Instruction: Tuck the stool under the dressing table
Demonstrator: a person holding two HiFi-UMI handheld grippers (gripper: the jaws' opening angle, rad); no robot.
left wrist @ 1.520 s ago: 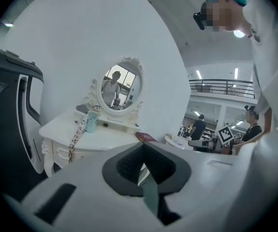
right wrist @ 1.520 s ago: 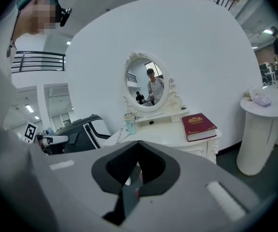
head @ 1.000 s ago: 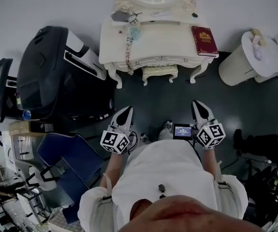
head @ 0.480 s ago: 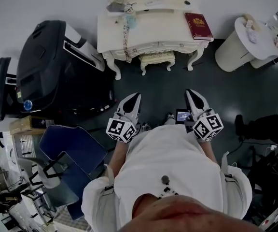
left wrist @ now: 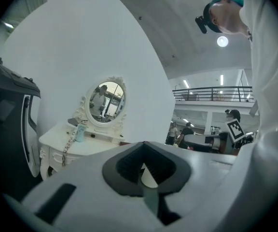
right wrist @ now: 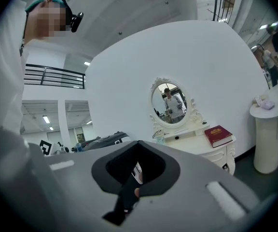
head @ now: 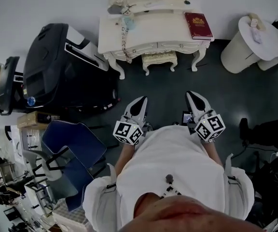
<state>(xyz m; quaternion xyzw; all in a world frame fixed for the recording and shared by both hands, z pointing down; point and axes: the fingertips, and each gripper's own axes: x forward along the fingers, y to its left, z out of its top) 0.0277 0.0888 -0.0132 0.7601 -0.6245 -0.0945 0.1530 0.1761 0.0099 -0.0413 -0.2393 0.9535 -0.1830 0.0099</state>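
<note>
The cream dressing table [head: 153, 33] stands against the white wall, with its oval mirror [left wrist: 106, 100] above it. The small cream stool [head: 159, 60] sits between the table's legs, under the top. My left gripper [head: 140, 103] and right gripper [head: 192, 96] hover side by side over the dark floor, well short of the stool and pointing level toward the table. Both are shut with nothing between their jaws. In the left gripper view the table [left wrist: 76, 146] lies to the left, and in the right gripper view the table [right wrist: 197, 141] is ahead and to the right.
A red book [head: 198, 25] lies on the table's right end. A big black machine [head: 57, 71] stands left of the table, with a blue chair [head: 71, 151] nearer me. A white round pedestal stand [head: 255, 45] is at the right.
Both grippers have shifted with the person, the left one rightward in the head view, and they stay shut. The stool has not moved from under the table.
</note>
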